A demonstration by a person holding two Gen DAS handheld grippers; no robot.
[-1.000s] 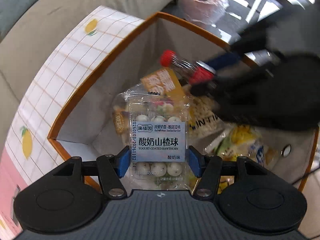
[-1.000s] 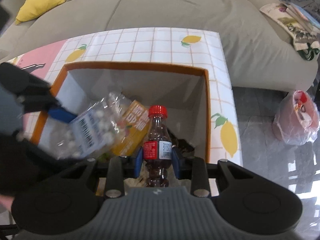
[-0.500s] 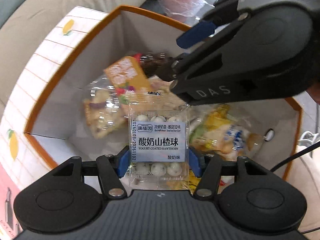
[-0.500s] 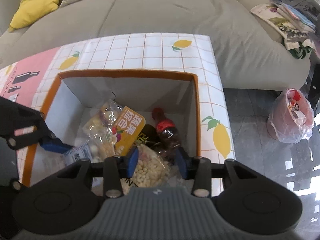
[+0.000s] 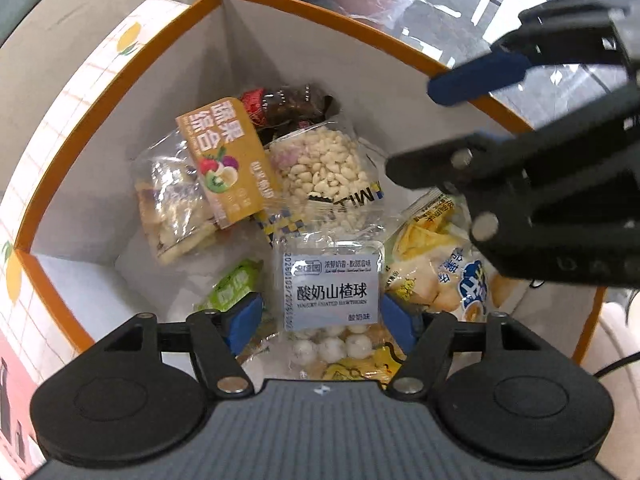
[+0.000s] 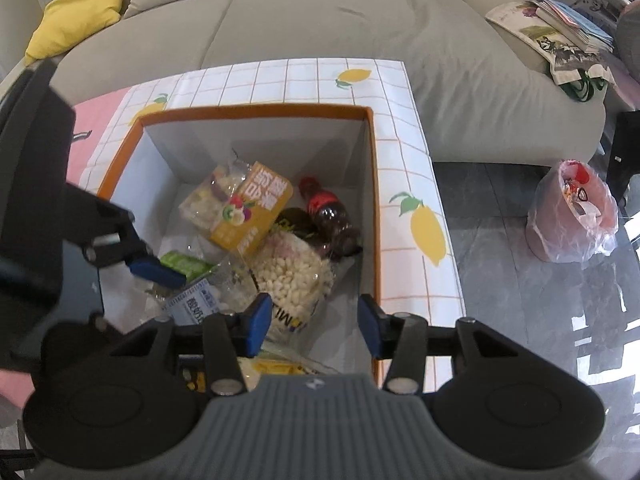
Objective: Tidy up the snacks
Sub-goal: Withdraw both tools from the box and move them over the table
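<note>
Snacks: a heap of packets lies on the floor of the orange-rimmed storage box (image 6: 370, 184), which sits sunk into a lemon-print tiled surround (image 6: 312, 80) in front of a sofa (image 6: 320, 20).
Hawthorn-ball pack (image 5: 332, 292): a clear pack with a white label, lying in the box between the blue pads of the left gripper (image 5: 320, 320); its long axis runs straight away from that camera, along the fingers.
Left fingers: spread to either side of the pack with a thin gap showing on both sides, so I judge it is let go and not clamped.
Right gripper (image 6: 312, 326): fingers apart and holding nothing, hovering above the box's near right corner, higher than the left.
Cola bottle (image 6: 328, 216): red cap, lying on its side against the box's right wall, cap toward the far wall.
Other packets: a yellow fruit-crisp bag (image 5: 228, 160) toward the far left corner, a puffed-grain bag (image 5: 324, 168) in the middle, a green packet (image 5: 232, 288) by the left pad, a yellow-and-blue bag (image 5: 448, 276) on the right.
Key relation: the pack sits directly between the left fingers, so that hand need only lift straight up to clear it.
Risk: a sideways withdrawal could drag the crinkly film.
</note>
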